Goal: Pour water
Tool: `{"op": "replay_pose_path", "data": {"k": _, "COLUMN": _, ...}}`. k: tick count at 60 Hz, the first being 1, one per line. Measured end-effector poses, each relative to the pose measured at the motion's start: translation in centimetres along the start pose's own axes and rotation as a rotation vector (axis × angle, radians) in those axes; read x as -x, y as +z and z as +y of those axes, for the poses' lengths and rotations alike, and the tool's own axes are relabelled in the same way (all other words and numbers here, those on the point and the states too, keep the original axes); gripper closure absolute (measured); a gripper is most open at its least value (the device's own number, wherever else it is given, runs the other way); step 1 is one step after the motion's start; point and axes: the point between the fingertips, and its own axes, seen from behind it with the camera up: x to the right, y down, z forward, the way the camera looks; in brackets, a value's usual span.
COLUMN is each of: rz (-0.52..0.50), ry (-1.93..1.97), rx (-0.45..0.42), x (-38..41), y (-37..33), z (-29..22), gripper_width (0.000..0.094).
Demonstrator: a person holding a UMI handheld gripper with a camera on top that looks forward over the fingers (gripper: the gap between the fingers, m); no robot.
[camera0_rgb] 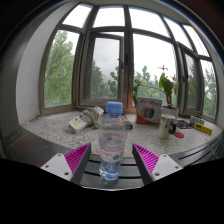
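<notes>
The clutter along the windowsill (60,128) is tough to read: a crumpled white pack (84,120) off to one side, a pink-and-white box (149,109) by a potted plant (166,88), and some small bottles and tubes (178,125) beyond it, none of them clear enough to name. Trees blur behind the bay window (120,55). The bottom of the water bottle (111,140) is hard to make out against the dark surface (115,178), so I can't say whether it rests there or hangs. Now the tongs (111,160): spread apart, the magenta pads (77,157) showing on each side, and the bottle stands upright right between them, with a visible gap at either pad. It's clear plastic, blue cap on top, a pale label round the middle, water showing inside.
</notes>
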Motion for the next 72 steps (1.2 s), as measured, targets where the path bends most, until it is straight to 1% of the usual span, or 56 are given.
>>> {"op": "replay_pose_path", "data": {"k": 3, "rz": 0.011, "ry": -0.002, "rx": -0.009, "x": 0.0, "y": 1.9, "z": -0.3, "gripper_width": 0.0095}}
{"op": "replay_pose_path", "data": {"k": 6, "rz": 0.020, "ry": 0.005, "rx": -0.021, "x": 0.1, "y": 3.5, "z": -0.5, "gripper_width": 0.0148}}
{"op": "replay_pose_path", "data": {"k": 9, "rz": 0.031, "ry": 0.013, "rx": -0.016, "x": 0.0, "y": 4.7, "z": -0.2, "gripper_width": 0.0269}}
{"op": "replay_pose_path", "data": {"k": 11, "rz": 0.041, "ry": 0.015, "rx": -0.023, "x": -0.4, "y": 5.1, "z": -0.3, "gripper_width": 0.0397}}
{"op": "replay_pose_path", "data": {"k": 12, "rz": 0.048, "ry": 0.017, "rx": -0.030, "x": -0.6, "y": 5.3, "z": -0.4, "gripper_width": 0.0440}}
{"op": "replay_pose_path", "data": {"k": 14, "rz": 0.054, "ry": 0.031, "rx": -0.050, "x": -0.8, "y": 5.5, "z": -0.7, "gripper_width": 0.0439}}
{"op": "replay_pose_path", "data": {"k": 17, "rz": 0.048, "ry": 0.044, "rx": -0.055, "x": -0.6, "y": 5.6, "z": -0.7, "gripper_width": 0.0489}}
{"op": "replay_pose_path", "data": {"k": 24, "rz": 0.051, "ry": 0.063, "rx": -0.064, "x": -1.2, "y": 5.3, "z": -0.7, "gripper_width": 0.0643}}
{"op": "replay_pose_path", "data": {"k": 25, "rz": 0.053, "ry": 0.062, "rx": -0.063, "x": -1.3, "y": 5.2, "z": -0.7, "gripper_width": 0.0655}}
{"op": "replay_pose_path", "data": {"k": 30, "rz": 0.024, "ry": 0.052, "rx": -0.057, "x": -0.9, "y": 4.9, "z": -0.9, "gripper_width": 0.0655}}
{"op": "replay_pose_path", "data": {"k": 34, "rz": -0.010, "ry": 0.069, "rx": -0.078, "x": -1.3, "y": 4.6, "z": -2.1, "gripper_width": 0.0655}}
{"op": "replay_pose_path", "data": {"k": 37, "rz": -0.037, "ry": 0.090, "rx": -0.103, "x": -1.0, "y": 4.4, "z": -4.0, "gripper_width": 0.0656}}
{"op": "replay_pose_path", "data": {"k": 41, "rz": -0.116, "ry": 0.157, "rx": -0.160, "x": -0.8, "y": 3.7, "z": -7.6, "gripper_width": 0.0656}}
{"op": "replay_pose_path", "data": {"k": 47, "rz": -0.246, "ry": 0.355, "rx": -0.277, "x": -1.4, "y": 3.3, "z": -15.6, "gripper_width": 0.0656}}
{"op": "replay_pose_path", "data": {"k": 50, "rz": -0.342, "ry": 0.510, "rx": -0.326, "x": -2.3, "y": 3.4, "z": -19.8, "gripper_width": 0.0655}}
{"op": "replay_pose_path", "data": {"k": 54, "rz": -0.475, "ry": 0.750, "rx": -0.356, "x": -4.3, "y": 3.6, "z": -24.8, "gripper_width": 0.0655}}
{"op": "replay_pose_path", "data": {"k": 59, "rz": -0.644, "ry": 1.086, "rx": -0.374, "x": -6.8, "y": 3.9, "z": -30.1, "gripper_width": 0.0656}}
{"op": "replay_pose_path", "data": {"k": 62, "rz": -0.755, "ry": 1.292, "rx": -0.364, "x": -9.4, "y": 5.5, "z": -31.9, "gripper_width": 0.0657}}
{"op": "replay_pose_path", "data": {"k": 65, "rz": -0.840, "ry": 1.487, "rx": -0.343, "x": -12.0, "y": 7.0, "z": -32.9, "gripper_width": 0.0656}}
{"op": "replay_pose_path", "data": {"k": 68, "rz": -0.891, "ry": 1.651, "rx": -0.327, "x": -14.7, "y": 8.7, "z": -33.1, "gripper_width": 0.0658}}
{"op": "replay_pose_path", "data": {"k": 72, "rz": -0.921, "ry": 1.826, "rx": -0.318, "x": -17.2, "y": 10.8, "z": -32.5, "gripper_width": 0.0658}}
